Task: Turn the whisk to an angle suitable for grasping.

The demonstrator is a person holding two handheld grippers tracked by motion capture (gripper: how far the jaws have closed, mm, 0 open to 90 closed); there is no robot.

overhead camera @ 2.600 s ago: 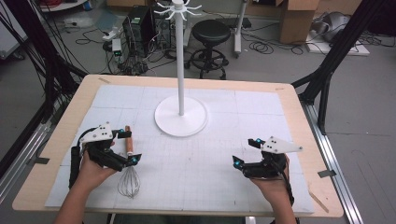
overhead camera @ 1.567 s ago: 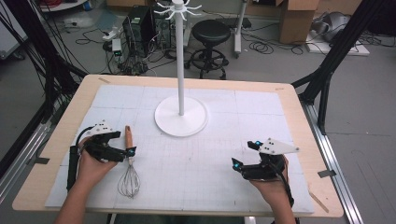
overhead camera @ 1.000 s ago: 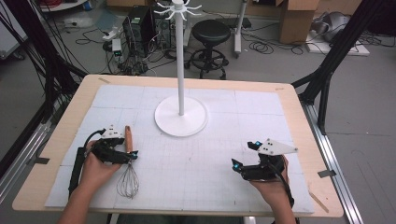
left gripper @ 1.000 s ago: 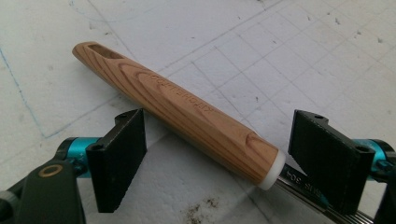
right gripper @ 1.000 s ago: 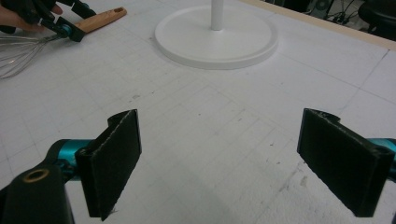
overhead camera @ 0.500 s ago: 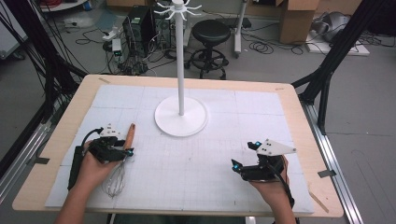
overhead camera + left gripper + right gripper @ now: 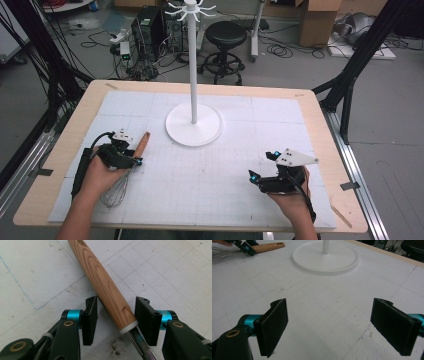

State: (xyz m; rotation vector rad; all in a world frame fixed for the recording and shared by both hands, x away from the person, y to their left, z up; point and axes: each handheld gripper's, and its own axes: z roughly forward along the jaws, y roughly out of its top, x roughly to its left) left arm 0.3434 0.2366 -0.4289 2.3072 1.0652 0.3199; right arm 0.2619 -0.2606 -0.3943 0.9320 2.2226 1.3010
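A whisk lies on the white gridded mat at the left, its wooden handle pointing up-right and its wire head toward the person. My left gripper straddles the handle near the white collar. Its jaws are partly closed and open: the right jaw touches the wood and a sliver of mat shows beside the left jaw. My right gripper rests low at the right of the mat, jaws wide open with nothing between them. From there the whisk handle and the left gripper show far off.
A white stand with a round base and a tall pole topped with hooks rises at the mat's middle back. The mat covers a wooden table. Cables, a stool and boxes lie on the floor beyond.
The left hand has shifted left and settled its jaws around the whisk handle. The whisk has swung, its wire head moving left. The right gripper has stayed put.
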